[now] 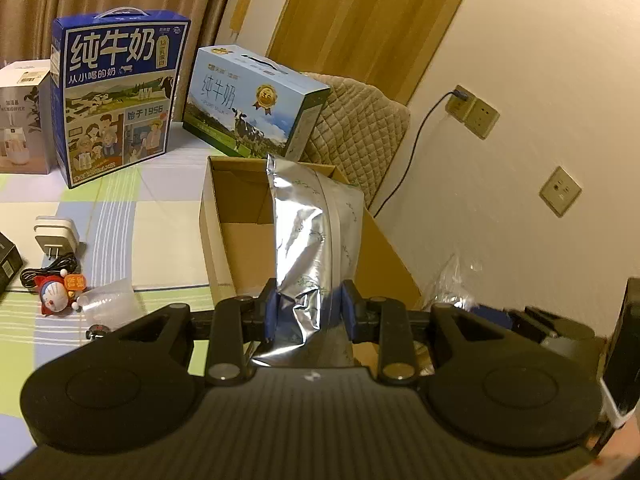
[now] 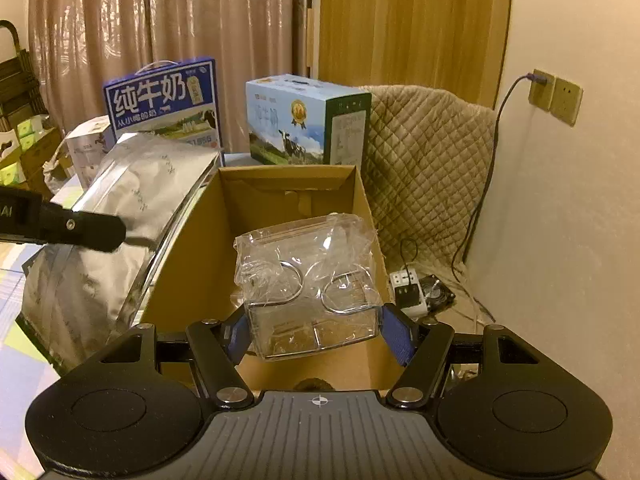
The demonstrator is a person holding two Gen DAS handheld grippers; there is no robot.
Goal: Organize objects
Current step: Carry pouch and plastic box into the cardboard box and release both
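My left gripper [image 1: 309, 309] is shut on a silver foil pouch [image 1: 316, 240] that stands up between its blue pads, above the open cardboard box [image 1: 248, 240]. The same pouch [image 2: 120, 216] fills the left of the right wrist view, with the left gripper's black finger across it. My right gripper [image 2: 318, 330] is shut on a clear plastic packet with metal rings inside [image 2: 308, 276], held over the open cardboard box [image 2: 280, 196]. The box looks empty inside.
Two milk cartons [image 1: 120, 96] [image 1: 256, 104] and a white humidifier box [image 1: 22, 120] stand at the table's back. A white charger [image 1: 54, 236], black cable, small toy figure [image 1: 58, 294] and clear bag lie left. A quilted chair [image 2: 424, 168], power strip [image 2: 406, 292] and wall sockets [image 2: 554, 96] are right.
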